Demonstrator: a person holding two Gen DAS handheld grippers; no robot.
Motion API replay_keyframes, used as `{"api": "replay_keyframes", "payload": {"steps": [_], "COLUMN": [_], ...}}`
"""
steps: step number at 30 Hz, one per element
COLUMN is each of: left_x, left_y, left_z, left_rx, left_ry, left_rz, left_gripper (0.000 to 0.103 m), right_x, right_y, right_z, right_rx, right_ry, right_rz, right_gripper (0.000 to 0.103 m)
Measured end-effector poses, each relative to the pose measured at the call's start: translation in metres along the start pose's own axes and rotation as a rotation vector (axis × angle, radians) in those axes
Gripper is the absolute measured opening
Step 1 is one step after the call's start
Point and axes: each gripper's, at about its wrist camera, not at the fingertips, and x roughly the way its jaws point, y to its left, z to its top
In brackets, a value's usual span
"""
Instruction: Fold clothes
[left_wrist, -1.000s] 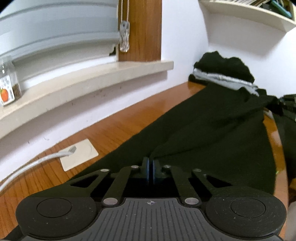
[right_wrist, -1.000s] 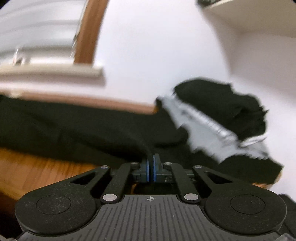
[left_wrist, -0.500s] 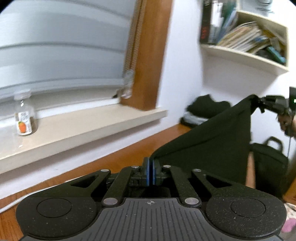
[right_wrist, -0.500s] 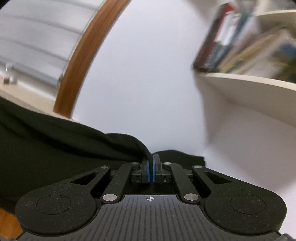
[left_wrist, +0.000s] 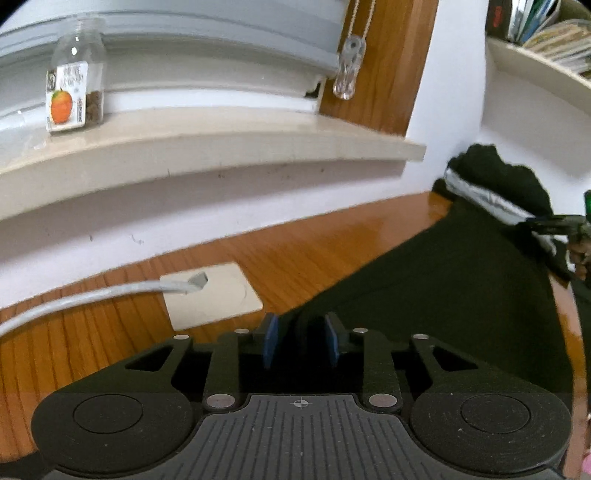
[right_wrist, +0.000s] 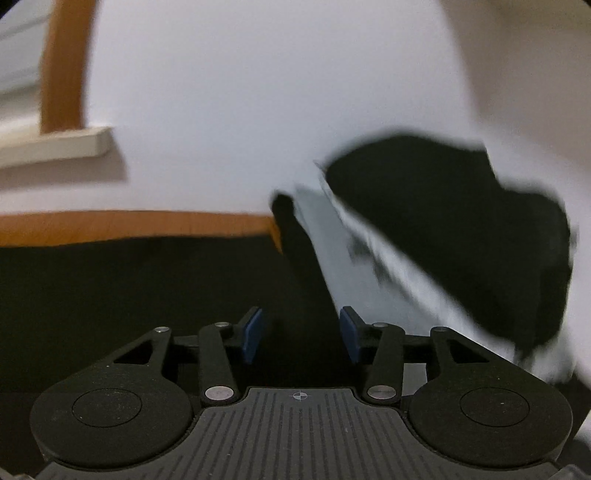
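Observation:
A black garment (left_wrist: 443, 295) lies spread flat on the wooden table (left_wrist: 314, 251), running from my left gripper toward the far right corner. My left gripper (left_wrist: 301, 341) stands open at the garment's near corner, with a fold of cloth loose between its blue pads. In the right wrist view the same black garment (right_wrist: 129, 288) fills the lower left, and my right gripper (right_wrist: 299, 336) is open over its far end. At the right edge of the left wrist view, the other gripper (left_wrist: 554, 223) and a hand show above the cloth.
A pile of folded black and grey clothes (right_wrist: 424, 229) sits in the table's far corner against the white wall. A white cable (left_wrist: 92, 299) and a beige plate (left_wrist: 214, 295) lie left of my left gripper. A jar (left_wrist: 74, 96) stands on the window sill.
Both grippers had lifted the black garment, then came down and laid it flat. Both were shut on the cloth earlier and now stand open, having let it go.

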Motion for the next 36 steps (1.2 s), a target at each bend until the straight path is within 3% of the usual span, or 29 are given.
{"api": "replay_keyframes", "payload": {"steps": [9,15,16,17,18,24,27,30,32,34,36], "left_x": [0.004,0.005,0.005,0.004,0.004,0.004,0.004,0.003,0.003,0.003,0.003], "left_y": [0.002,0.002,0.002,0.002,0.002,0.002,0.002,0.001,0.001,0.001,0.001], "left_z": [-0.002,-0.002,-0.002,-0.002,-0.002,-0.002,-0.002,-0.003,-0.003,-0.003,-0.003], "left_rx": [0.007,0.005,0.005,0.006,0.006,0.006,0.01,0.011,0.012,0.01,0.012], "left_ry": [0.008,0.007,0.007,0.007,0.007,0.007,0.008,0.007,0.007,0.006,0.005], "left_rz": [0.005,0.002,0.002,0.002,0.002,0.0,-0.001,-0.006,-0.006,-0.008,-0.009], "left_gripper": [0.03,0.03,0.03,0.03,0.03,0.03,0.031,0.034,0.034,0.034,0.039], "right_x": [-0.008,0.0,-0.003,-0.006,-0.01,-0.029,-0.039,-0.035,-0.045,-0.055,-0.058], "right_y": [-0.029,-0.022,-0.023,-0.024,-0.025,-0.031,-0.034,-0.033,-0.03,-0.016,0.01], "right_z": [-0.03,-0.028,-0.028,-0.028,-0.028,-0.029,-0.029,-0.036,-0.038,-0.038,-0.038], "right_rx": [0.254,0.218,0.214,0.21,0.205,0.179,0.166,0.145,0.188,0.2,0.17], "right_ry": [0.003,0.0,-0.003,-0.006,-0.009,-0.027,-0.036,-0.023,-0.091,-0.161,-0.182], "right_rz": [0.092,0.058,0.051,0.044,0.037,-0.003,-0.024,-0.058,-0.062,-0.034,0.057], "right_gripper": [0.046,0.046,0.037,0.016,0.005,0.005,0.007,0.025,0.049,0.049,0.049]}}
